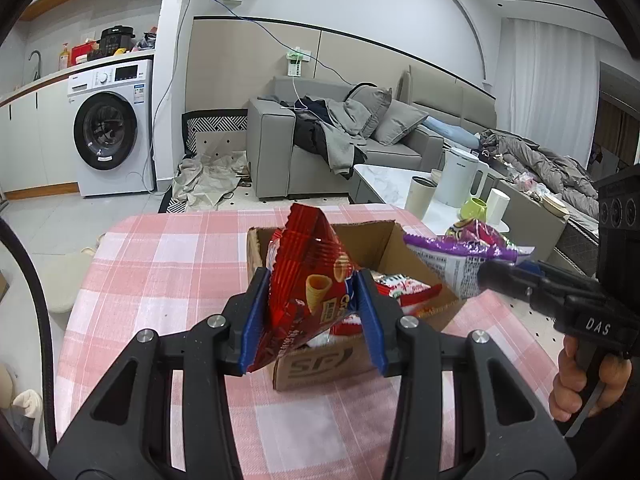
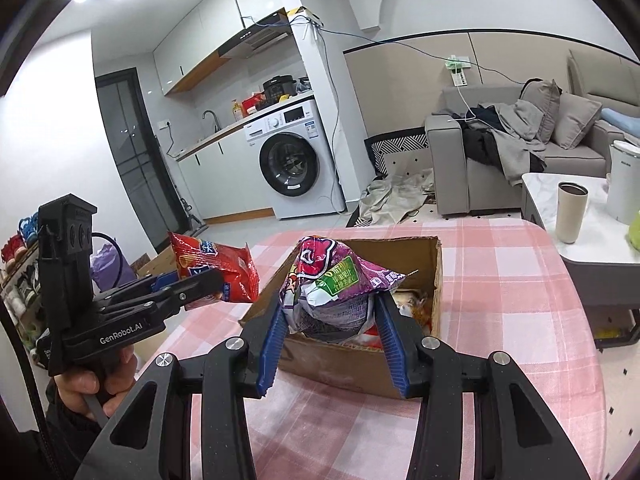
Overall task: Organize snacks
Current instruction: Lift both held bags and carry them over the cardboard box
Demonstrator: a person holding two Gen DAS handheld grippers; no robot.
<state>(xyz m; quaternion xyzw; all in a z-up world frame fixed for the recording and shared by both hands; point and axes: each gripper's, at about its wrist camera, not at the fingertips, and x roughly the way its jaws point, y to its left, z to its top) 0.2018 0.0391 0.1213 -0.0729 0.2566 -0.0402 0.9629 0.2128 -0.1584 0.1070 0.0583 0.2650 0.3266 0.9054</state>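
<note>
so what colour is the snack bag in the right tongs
Purple, with a green label; clearest in the right wrist view: snack bag in the right tongs.

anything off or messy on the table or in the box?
Nothing spilled or torn. The cardboard box sits skewed to the check of the pink cloth, packets loose inside. Each tongs grips a crumpled bag above it: left tongs the red bag, right tongs the purple bag.

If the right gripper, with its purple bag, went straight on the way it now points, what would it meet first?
Probably the cardboard box: the right gripper, shut on the purple snack bag, aims at its open top. Depth is unclear.
</note>
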